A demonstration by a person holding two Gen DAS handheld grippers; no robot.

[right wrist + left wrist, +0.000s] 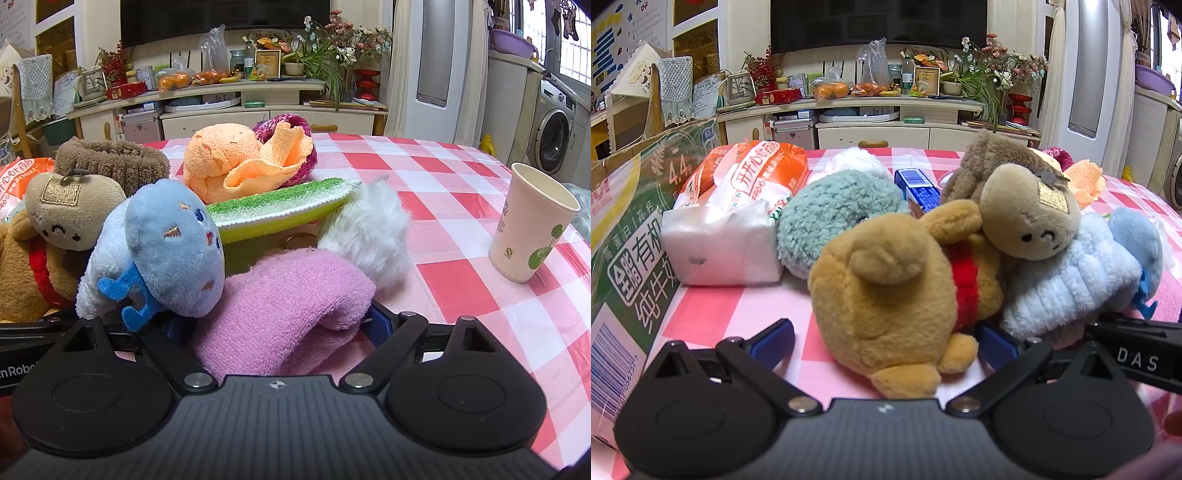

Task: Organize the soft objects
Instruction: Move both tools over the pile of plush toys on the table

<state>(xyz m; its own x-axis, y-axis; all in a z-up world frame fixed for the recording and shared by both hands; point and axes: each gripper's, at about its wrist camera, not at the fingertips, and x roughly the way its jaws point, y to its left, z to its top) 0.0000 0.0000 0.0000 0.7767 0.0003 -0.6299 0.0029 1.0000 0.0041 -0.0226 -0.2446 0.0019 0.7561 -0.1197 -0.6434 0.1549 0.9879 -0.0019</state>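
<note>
The tan bear plush (886, 288) with the red band lies at the centre of the left wrist view, its head toward the bottom of the frame and its body running up and to the right, so its long axis slants across the gap of the left gripper (884, 341) rather than along it. The bear's head sits between that gripper's blue-tipped fingers, which stand wide apart and press on nothing. In the right wrist view the pink towel roll (291, 314) fills the lower centre, lying between the fingers of the right gripper (275, 325), also spread wide and gripping nothing; the blue plush (173, 251) leans over its left finger. So each hand has its own nearest piece. The cardboard box (624, 236) at the left edge of the left view looks the likely destination, nearer the left hand
</note>
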